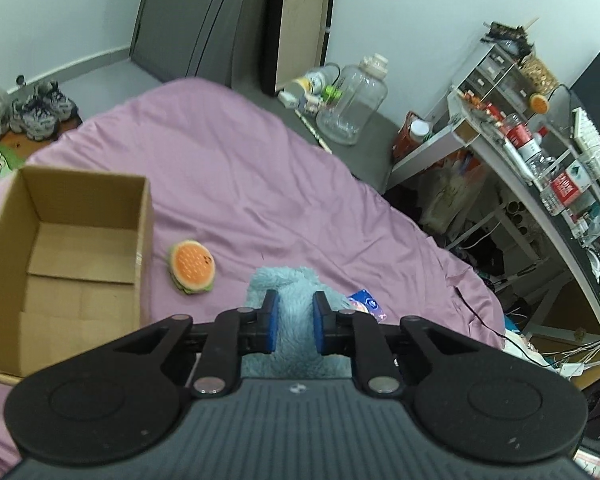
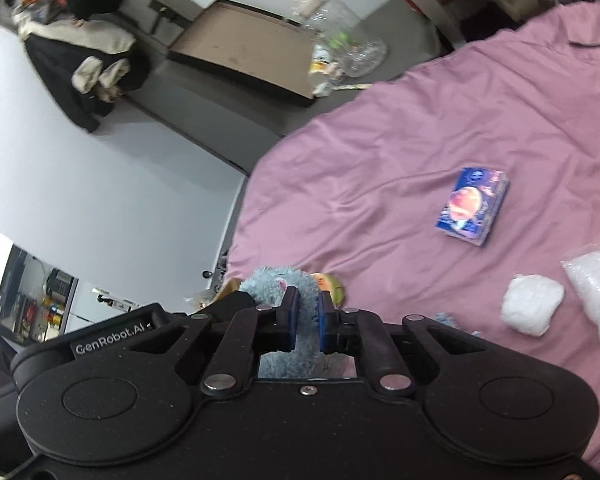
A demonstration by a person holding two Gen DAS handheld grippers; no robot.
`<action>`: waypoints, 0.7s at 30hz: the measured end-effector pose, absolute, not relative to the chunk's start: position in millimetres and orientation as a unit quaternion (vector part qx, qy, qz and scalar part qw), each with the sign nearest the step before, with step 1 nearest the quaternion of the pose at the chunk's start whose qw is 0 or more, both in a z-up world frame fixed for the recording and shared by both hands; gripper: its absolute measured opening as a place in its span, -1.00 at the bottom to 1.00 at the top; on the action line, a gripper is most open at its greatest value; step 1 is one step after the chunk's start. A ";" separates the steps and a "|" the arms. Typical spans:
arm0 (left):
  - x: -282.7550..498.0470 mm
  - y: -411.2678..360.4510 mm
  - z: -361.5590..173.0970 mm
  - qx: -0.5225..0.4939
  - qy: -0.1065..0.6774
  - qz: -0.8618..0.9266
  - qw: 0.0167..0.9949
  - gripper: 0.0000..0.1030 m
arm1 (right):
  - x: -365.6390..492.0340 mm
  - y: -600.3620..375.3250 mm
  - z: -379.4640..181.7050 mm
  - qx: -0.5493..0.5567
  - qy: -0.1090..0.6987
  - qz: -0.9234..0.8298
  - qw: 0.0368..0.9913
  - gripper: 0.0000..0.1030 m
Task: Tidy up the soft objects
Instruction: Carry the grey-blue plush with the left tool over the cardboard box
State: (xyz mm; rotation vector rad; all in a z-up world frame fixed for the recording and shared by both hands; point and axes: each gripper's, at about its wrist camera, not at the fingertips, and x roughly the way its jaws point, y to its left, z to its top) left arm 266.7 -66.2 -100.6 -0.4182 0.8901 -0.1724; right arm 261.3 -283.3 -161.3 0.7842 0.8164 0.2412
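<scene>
Setting: a bedroom, a mauve bedsheet point(image 1: 228, 168) spread wide, a cluttered desk point(image 1: 540, 184) beyond the left tool on its right side.
Left gripper point(image 1: 294, 322): clenched on a fluffy pale-blue plush toy point(image 1: 288, 292), fur bulging between the blue pads.
Right gripper point(image 2: 308, 320): likewise clamped on the same blue plush toy point(image 2: 276, 284), a narrow band of fur pinched between its fingers.
Held item: the plush hangs between the two tools, its bulk ahead of and below both sets of fingers, apparently clear of the sheet.
Key relation: an open cardboard box point(image 1: 60, 256) stands ahead and to the left of the left tool, which looks the nearer to it; the carry would likely swing that way.
In the path: a hamburger-shaped plush point(image 1: 192, 266) lies just beside the box's near wall, between box and held toy.
Still on the bed: a blue tissue pack point(image 2: 474, 206) ahead and to the right of the right tool, a white wadded bundle point(image 2: 532, 304) and a clear plastic bag point(image 2: 598, 280) farther right.
</scene>
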 end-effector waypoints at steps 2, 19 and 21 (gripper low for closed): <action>261.7 -57.2 -96.0 -0.201 0.421 -0.087 0.880 -0.71 | 256.9 -275.8 -156.9 0.368 0.379 0.118 0.841 -0.80; 255.9 36.0 -85.0 -0.228 0.387 -0.070 0.891 -0.74 | 272.9 -193.0 -144.7 0.356 0.369 0.182 0.839 -0.80; 258.0 47.7 -87.3 -0.234 0.387 -0.066 0.890 -0.74 | 278.9 -182.5 -145.7 0.350 0.372 0.186 0.839 -0.80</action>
